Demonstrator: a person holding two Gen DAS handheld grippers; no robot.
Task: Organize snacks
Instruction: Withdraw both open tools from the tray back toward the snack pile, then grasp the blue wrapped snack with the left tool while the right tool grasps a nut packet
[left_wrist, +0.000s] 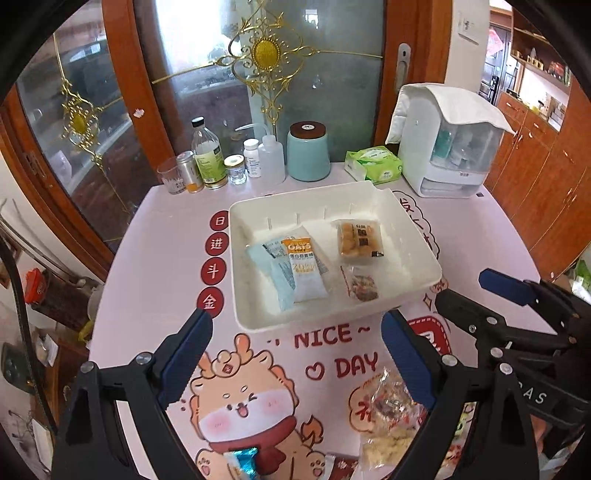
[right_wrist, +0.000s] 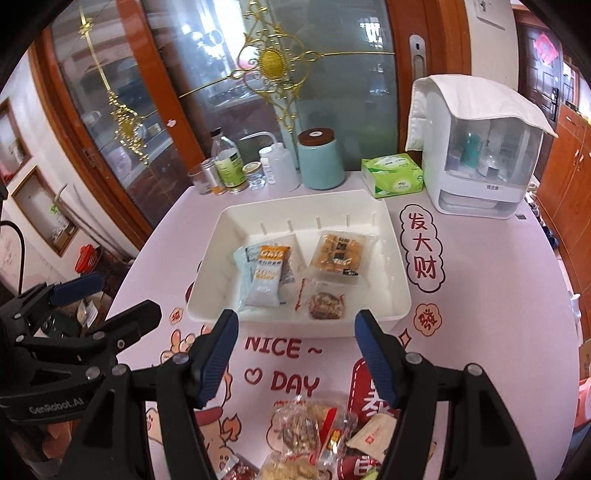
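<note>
- White tray (left_wrist: 413, 229) sits mid-bench, holding four packets: an orange-topped oat bar (left_wrist: 306, 269) lying over a pale blue packet (left_wrist: 264, 258) on its left side, a pastry pack (left_wrist: 360, 240) at the right rear, and a clear-wrapped dark cookie (left_wrist: 362, 284) in front of that.
- Loose snack pile (right_wrist: 314, 435) lies on the near bench, in front of the tray and well apart from it; clear wrappers, a red strip and a tan sachet overlap there. A blue foil sweet (left_wrist: 245, 458) lies on its own at the near left.
- Left gripper (left_wrist: 295, 354): jaws released, spread wide, nothing between them, hanging above the bench mat (left_wrist: 147, 240).
- Right gripper (right_wrist: 295, 350): jaws parted about halfway, empty, above the mat just short of the tray's near wall.
- Judged step: fetch the next snack from the near pile.
- Doing it well: choose the topmost packet, so the rest stay put. Pinch a crimped edge or corner rather than the filled middle; crumbly contents would likely crush.
- Film wrappers look slippery; close fully before lifting.
- Place like with like; the tray's open floor at the rear left and along the right wall looks the easiest spot.
- Keep the two grippers apart; they stand near each other.
- Bottles (left_wrist: 207, 155) and the teal jar (left_wrist: 308, 151) behind the tray are not in the path.
</note>
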